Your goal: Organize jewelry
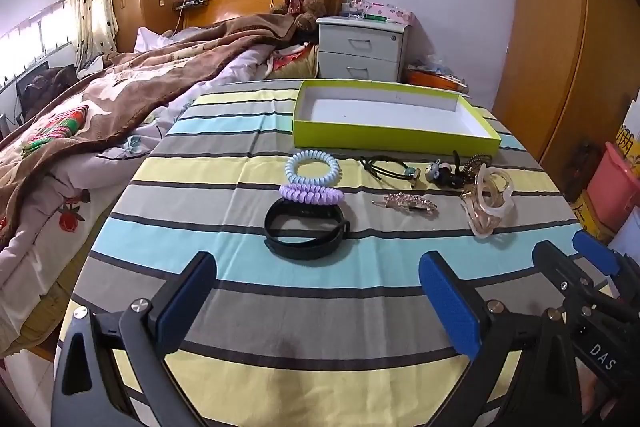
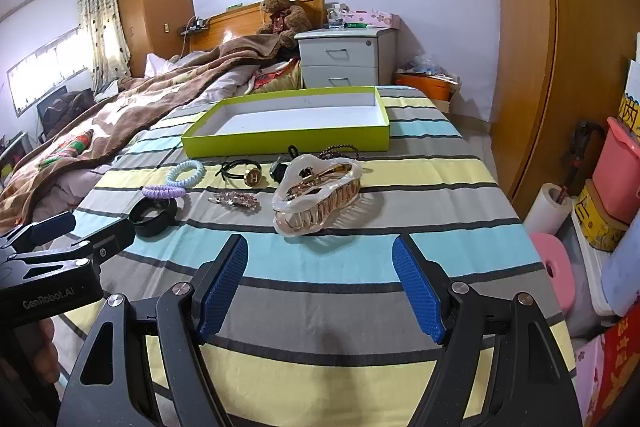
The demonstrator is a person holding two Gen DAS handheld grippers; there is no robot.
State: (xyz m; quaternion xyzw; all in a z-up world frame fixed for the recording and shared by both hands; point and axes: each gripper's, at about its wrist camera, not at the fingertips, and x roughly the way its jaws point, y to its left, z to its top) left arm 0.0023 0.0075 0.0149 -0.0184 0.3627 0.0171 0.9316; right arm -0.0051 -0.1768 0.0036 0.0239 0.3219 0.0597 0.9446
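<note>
A shallow lime-green box (image 1: 394, 139) (image 2: 288, 141) with a white inside sits at the far side of the striped cloth. In front of it lie a pale blue spiral hair tie (image 1: 313, 167) (image 2: 185, 172), a lilac spiral tie (image 1: 311, 195) (image 2: 164, 193), a black band (image 1: 306, 233) (image 2: 154, 217), a sparkly hair clip (image 1: 405, 203) (image 2: 237, 202), a black elastic with a round charm (image 1: 390, 169) (image 2: 242, 174) and a big pearly claw clip (image 1: 490, 201) (image 2: 316, 191). My left gripper (image 1: 318, 301) is open, just short of the black band. My right gripper (image 2: 320, 287) is open, just short of the claw clip.
The cloth covers a table (image 2: 440, 187) beside a bed with a brown blanket (image 1: 120, 99). A white nightstand (image 1: 362, 49) stands behind the box. A wooden wardrobe (image 2: 528, 67), a paper roll (image 2: 548, 207) and pink bins (image 2: 616, 167) are on the right.
</note>
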